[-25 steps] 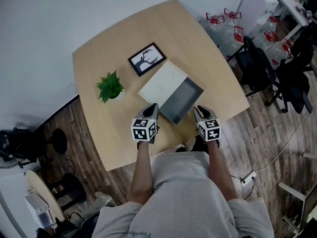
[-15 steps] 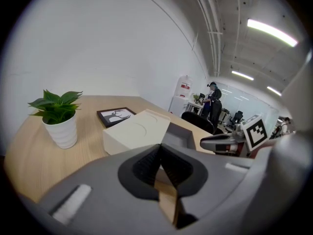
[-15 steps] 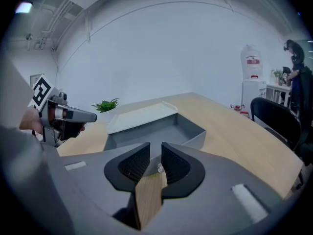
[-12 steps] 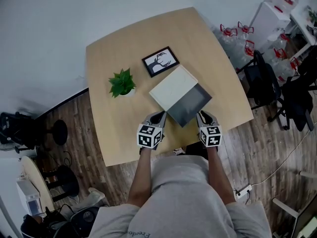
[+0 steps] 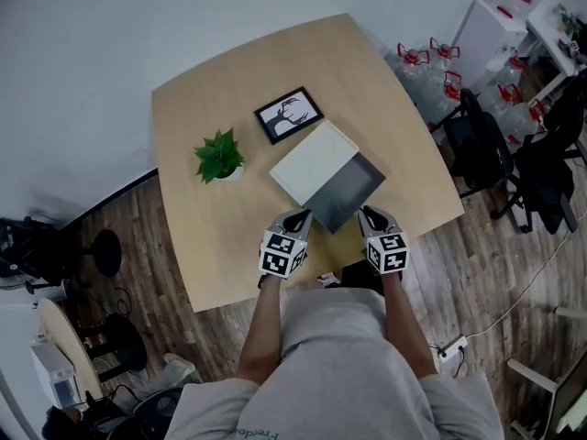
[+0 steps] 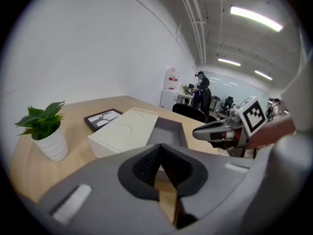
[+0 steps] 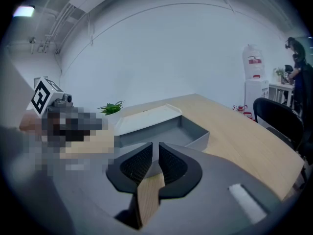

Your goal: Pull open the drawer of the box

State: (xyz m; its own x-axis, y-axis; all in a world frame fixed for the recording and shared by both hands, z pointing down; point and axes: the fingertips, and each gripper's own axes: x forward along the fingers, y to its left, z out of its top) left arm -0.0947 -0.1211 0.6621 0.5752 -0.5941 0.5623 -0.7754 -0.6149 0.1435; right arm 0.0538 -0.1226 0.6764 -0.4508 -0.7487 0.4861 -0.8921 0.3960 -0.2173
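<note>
The box (image 5: 312,161) is flat with a cream top and lies on the wooden table (image 5: 229,81). Its grey drawer (image 5: 347,192) is slid out toward me and looks empty inside. My left gripper (image 5: 298,218) sits just left of the drawer's near corner, shut on nothing. My right gripper (image 5: 367,214) sits just right of that corner, also shut and empty. In the left gripper view the box (image 6: 126,129) and drawer (image 6: 165,135) lie ahead of the jaws, with the right gripper (image 6: 220,131) beyond. The right gripper view shows the open drawer (image 7: 171,131) straight ahead.
A small potted plant (image 5: 217,156) stands left of the box, and a black picture frame (image 5: 288,115) lies behind it. The table's near edge is right under both grippers. Office chairs (image 5: 477,126) and water bottles (image 5: 431,58) stand to the right of the table.
Both grippers have drawn back slightly toward the table's near edge, still flanking the drawer's corner. The drawer stands as far out as before. The head view has shifted.
</note>
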